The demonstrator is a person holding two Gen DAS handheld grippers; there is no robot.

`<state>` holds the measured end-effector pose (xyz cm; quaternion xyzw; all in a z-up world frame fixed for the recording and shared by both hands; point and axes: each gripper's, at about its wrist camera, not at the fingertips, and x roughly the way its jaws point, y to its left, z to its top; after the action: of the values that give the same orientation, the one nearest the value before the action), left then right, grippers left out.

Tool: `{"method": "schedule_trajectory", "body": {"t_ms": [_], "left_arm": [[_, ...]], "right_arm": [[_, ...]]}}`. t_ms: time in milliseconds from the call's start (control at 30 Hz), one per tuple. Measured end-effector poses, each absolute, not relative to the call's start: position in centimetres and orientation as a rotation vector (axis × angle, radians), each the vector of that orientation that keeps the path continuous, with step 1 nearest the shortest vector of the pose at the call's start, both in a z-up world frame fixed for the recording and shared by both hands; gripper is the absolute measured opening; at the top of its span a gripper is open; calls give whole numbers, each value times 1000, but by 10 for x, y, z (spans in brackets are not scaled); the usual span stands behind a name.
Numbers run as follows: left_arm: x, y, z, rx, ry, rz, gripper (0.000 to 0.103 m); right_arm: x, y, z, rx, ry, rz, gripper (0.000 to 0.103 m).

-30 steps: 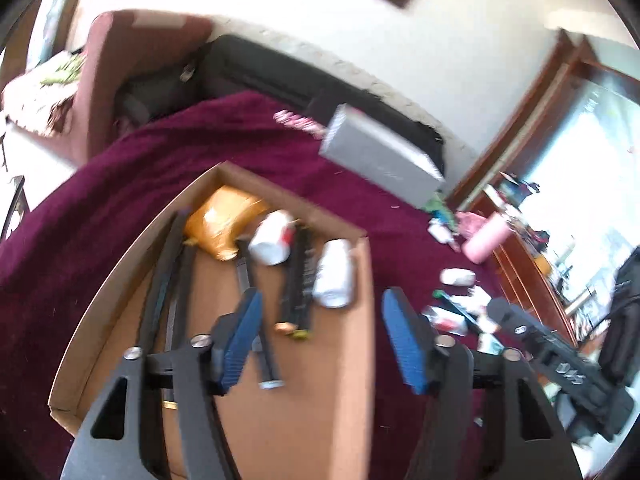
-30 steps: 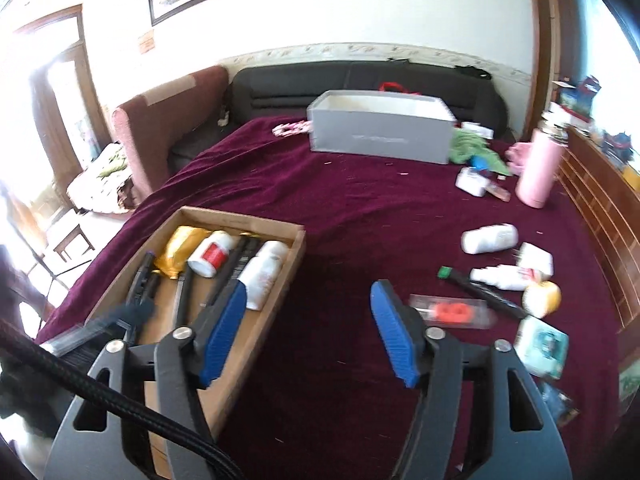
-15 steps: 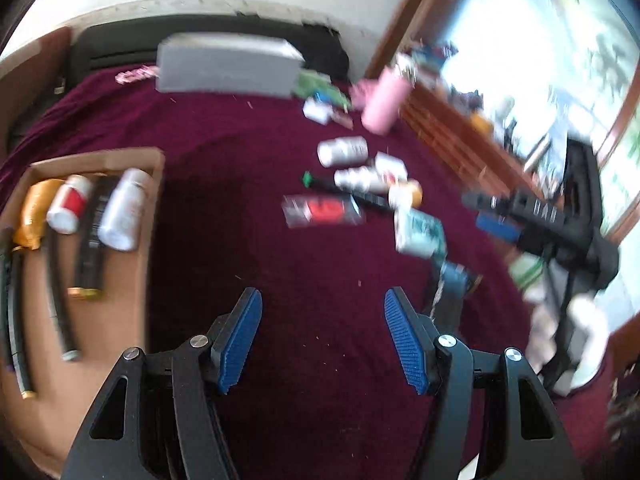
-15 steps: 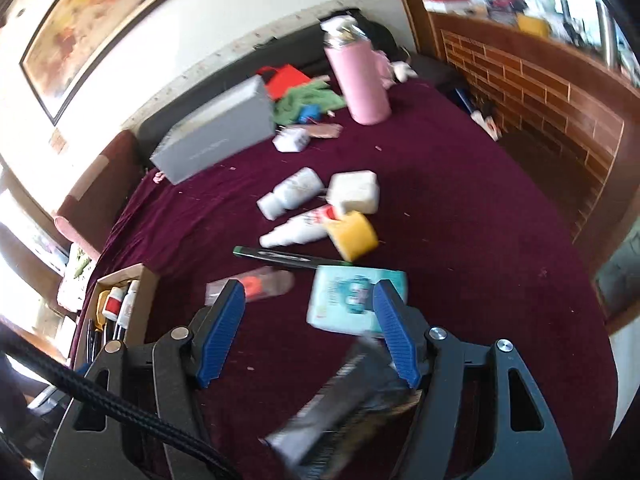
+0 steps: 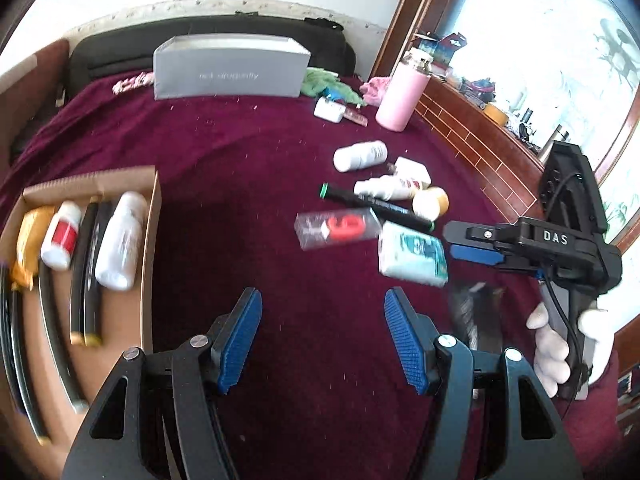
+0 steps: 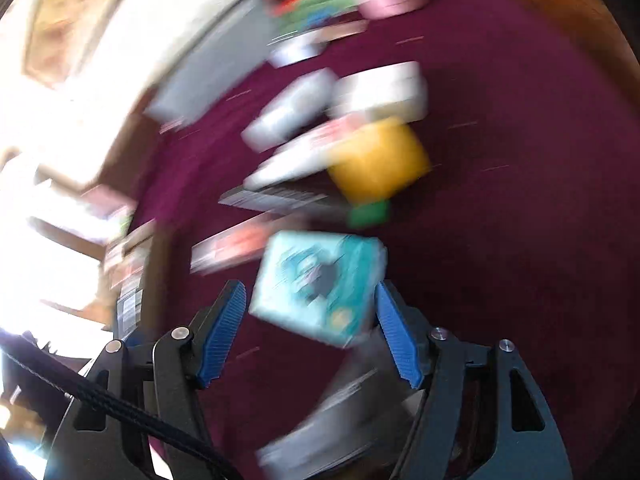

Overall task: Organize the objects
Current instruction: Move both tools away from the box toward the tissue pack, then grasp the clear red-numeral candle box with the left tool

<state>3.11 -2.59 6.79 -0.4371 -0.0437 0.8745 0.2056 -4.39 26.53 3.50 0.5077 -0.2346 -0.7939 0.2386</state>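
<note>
1. The maroon-covered bed [image 5: 248, 148] carries a scatter of loose items at the right; the cardboard tray [image 5: 150, 240] at the left already holds bottles and pens.
2. The left gripper [image 5: 322, 336] hovers over bare cloth, fingers half open and empty.
3. The right gripper [image 6: 308, 334] has its fingers apart around the teal packet [image 6: 320, 280], apparently not yet pressing it.
4. Risk: the right view is blurred; closing in motion could clip a corner, skewing the packet against the yellow-capped bottle [image 6: 376, 160].
</note>
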Motion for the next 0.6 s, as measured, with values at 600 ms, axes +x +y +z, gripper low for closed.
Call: {"method": "schedule_trajectory", "body": {"t_ms": [600], "left_arm": [[-62,66,19,-1147,494,2192,57]], "right_arm": [[-48,308,31,1176,-776,-2390,67]]}}
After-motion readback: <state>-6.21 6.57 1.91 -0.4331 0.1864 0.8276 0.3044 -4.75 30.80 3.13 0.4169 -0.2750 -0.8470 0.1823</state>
